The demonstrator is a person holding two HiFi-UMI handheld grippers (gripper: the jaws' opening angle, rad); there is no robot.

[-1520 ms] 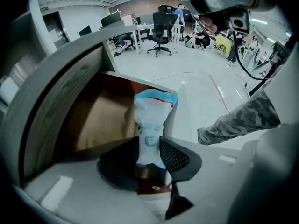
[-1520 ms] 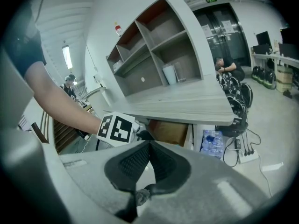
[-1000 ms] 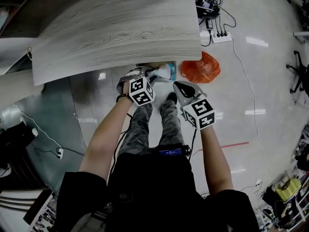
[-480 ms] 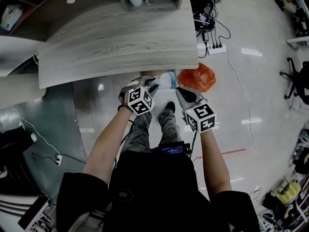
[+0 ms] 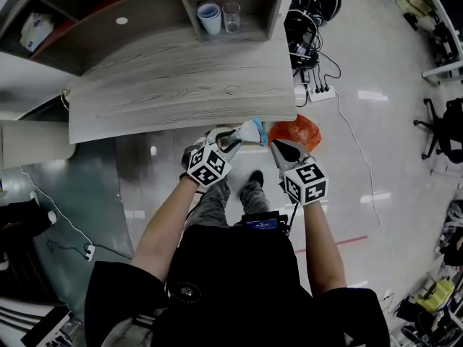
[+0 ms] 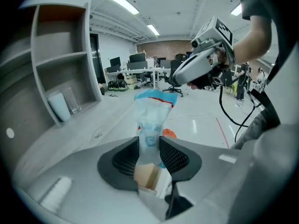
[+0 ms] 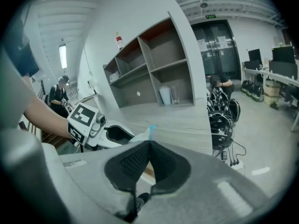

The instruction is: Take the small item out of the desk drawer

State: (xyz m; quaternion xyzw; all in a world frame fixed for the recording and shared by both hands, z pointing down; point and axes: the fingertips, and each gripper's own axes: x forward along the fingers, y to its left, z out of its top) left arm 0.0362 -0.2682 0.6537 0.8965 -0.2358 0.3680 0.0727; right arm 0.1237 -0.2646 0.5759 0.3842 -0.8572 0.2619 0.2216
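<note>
The left gripper is clamping a small white plastic packet with a blue top and a red stripe. Its jaws are pinching in narrow on the packet's lower part, and the packet is standing upright between them. The packet is hanging in the air just off the front edge of the grey wood-grain desk top. The right gripper is hovering just beside it, jaws pressed together on nothing.
</note>
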